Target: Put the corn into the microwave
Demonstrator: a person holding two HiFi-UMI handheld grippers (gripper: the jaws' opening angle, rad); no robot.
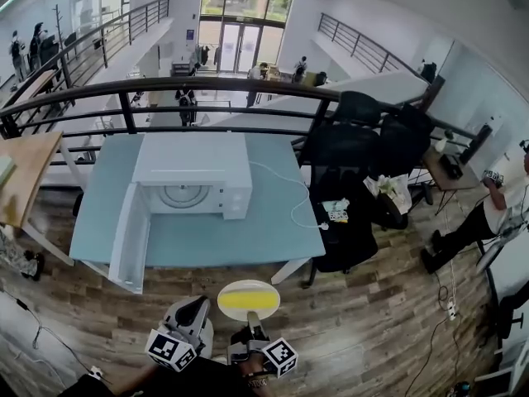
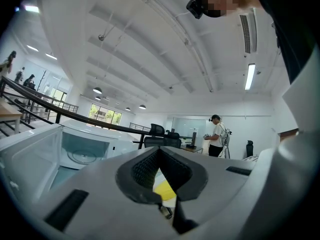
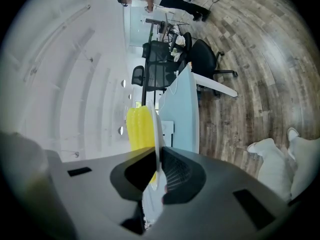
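A white microwave [image 1: 194,172] stands on the light blue table [image 1: 248,242], its door [image 1: 131,238] swung wide open toward me on the left. The glass turntable shows inside the microwave [image 2: 82,149]. A yellow corn cob [image 1: 246,302] lies on a white plate [image 1: 248,290] held over the floor in front of the table. My right gripper [image 1: 254,327] is shut on the plate's near rim. In the right gripper view the plate [image 3: 158,134] stands edge-on between the pads with the corn [image 3: 139,129] beside it. My left gripper [image 1: 192,311] hangs to the left of the plate, its jaws [image 2: 159,159] shut and holding nothing.
A white power cable [image 1: 289,197] trails across the table's right side. Black office chairs [image 1: 355,164] crowd the table's right end. A dark railing [image 1: 165,89] runs behind the table. A wooden desk [image 1: 25,172] is at the left, and a person [image 1: 496,205] stands far right.
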